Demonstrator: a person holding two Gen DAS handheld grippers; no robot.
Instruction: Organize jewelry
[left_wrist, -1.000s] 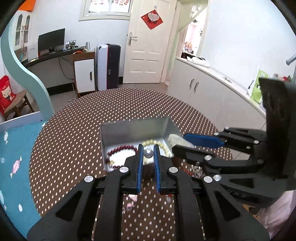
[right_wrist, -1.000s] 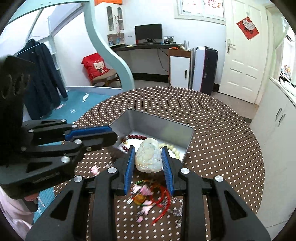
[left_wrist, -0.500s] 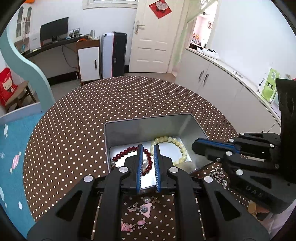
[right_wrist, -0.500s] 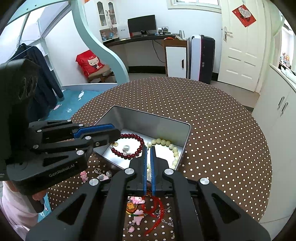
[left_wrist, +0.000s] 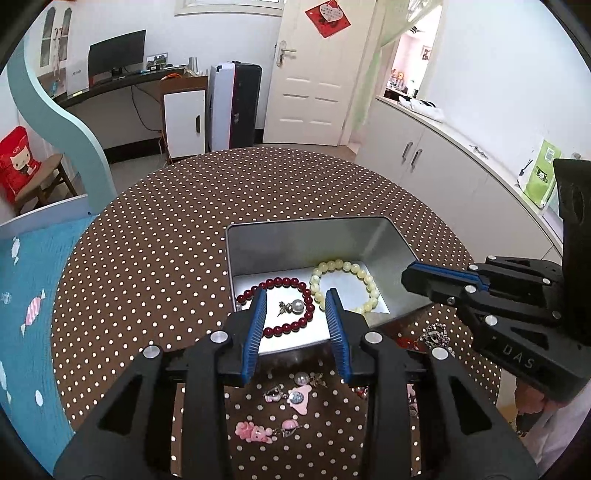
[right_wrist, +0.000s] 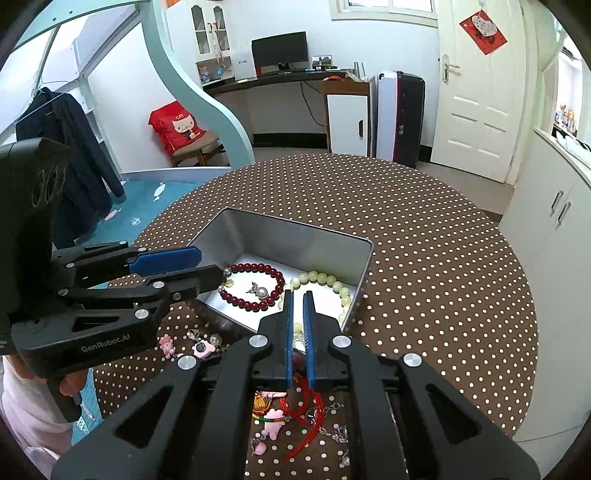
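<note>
On the left of the dotted surface, in front of the tin, a scatter of pink charms and small earrings lies loose, not yet sorted. The left tongs hang over the near edge of the tin with their jaws opening and nothing between the pads; through the gap shows a pearl pendant lying inside the ring of the dark red bead bracelet on the tin floor.

Further right in the tin, the pale yellow bead bracelet lies touching the red one. So three pieces at least are in the tin. A pale carved piece may lie at the near right corner, but it is largely hidden behind the right tongs, so I cannot be sure.

The right tongs are pressed nearly together over the tin's near right corner, with nothing pinched between them.

Outside the tin on the right, a tangle of red cord, a pink charm and fine chains lies on the surface just below the right tongs, and a silvery chain piece sits beside the tin wall.

By my reckoning the job is somewhere near halfway: the bulkier bracelets are stowed, while the many small, fiddly pieces on both sides are left to be picked up.
</note>
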